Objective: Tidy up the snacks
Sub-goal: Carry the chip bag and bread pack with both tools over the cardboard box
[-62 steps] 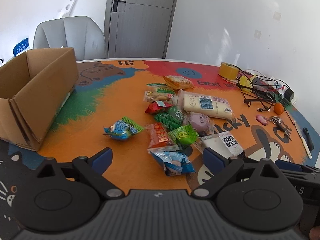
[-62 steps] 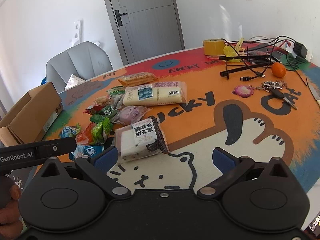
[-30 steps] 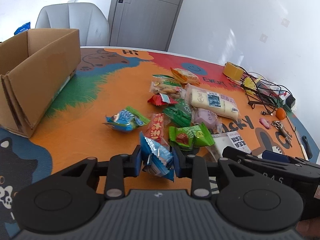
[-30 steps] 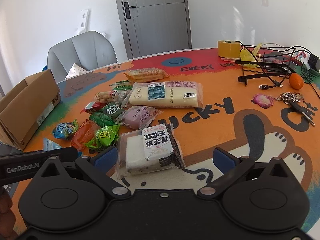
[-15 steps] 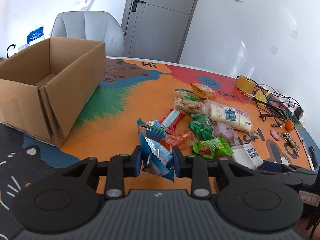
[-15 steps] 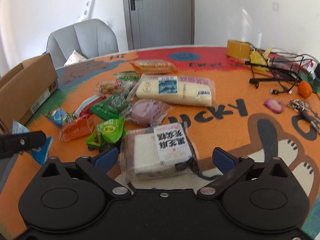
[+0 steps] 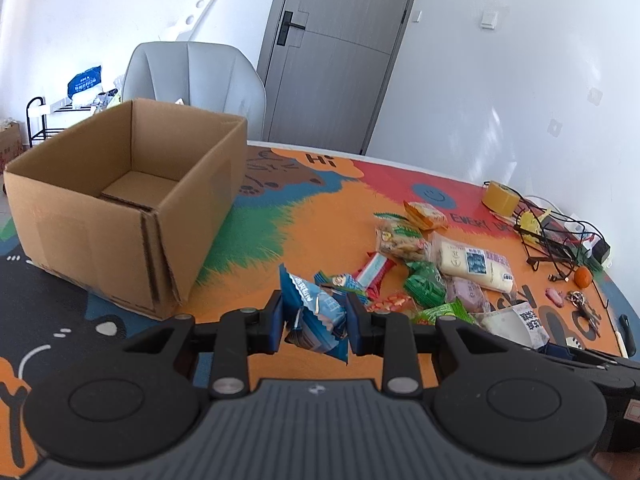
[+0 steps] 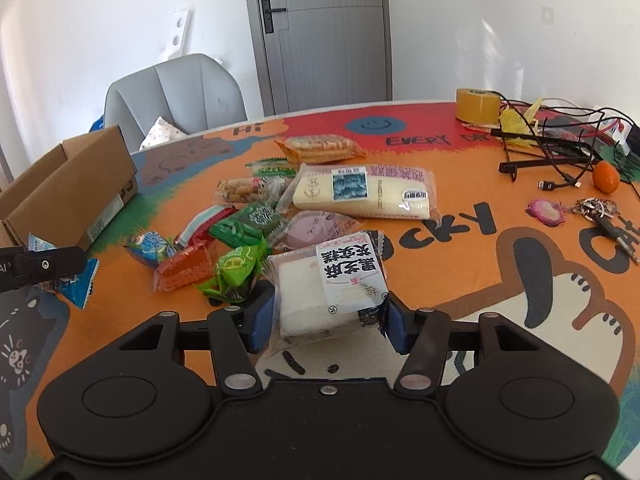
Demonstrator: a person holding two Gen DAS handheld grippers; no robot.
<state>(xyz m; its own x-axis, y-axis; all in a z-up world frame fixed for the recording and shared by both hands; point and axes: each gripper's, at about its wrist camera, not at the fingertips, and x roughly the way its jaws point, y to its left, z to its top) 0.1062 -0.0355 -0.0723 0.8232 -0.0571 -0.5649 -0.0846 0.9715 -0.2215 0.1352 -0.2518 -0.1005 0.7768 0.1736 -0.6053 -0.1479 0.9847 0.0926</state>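
Observation:
My left gripper (image 7: 315, 320) is shut on a blue snack packet (image 7: 310, 314) and holds it above the table, just right of the open, empty cardboard box (image 7: 80, 240). My right gripper (image 8: 326, 322) has its jaws closing on a white cake packet with a black label (image 8: 320, 292), and both pads touch the wrapper's sides. Several loose snacks (image 8: 240, 232) lie in a pile beyond it, with a long white bread packet (image 8: 360, 192) behind them. In the right wrist view the left gripper's finger (image 8: 44, 266) shows at the left edge, beside the box (image 8: 72, 196).
The table is covered by a colourful cartoon mat (image 8: 460, 264). At its far right lie a tape roll (image 8: 478, 105), black cables (image 8: 560, 148), a tangerine (image 8: 606, 176) and keys (image 8: 600, 210). A grey chair (image 7: 192, 84) stands behind the box.
The left gripper has carried the blue packet up and leftward, towards the box. The right gripper's jaws, wide apart before, have come in against the white cake packet.

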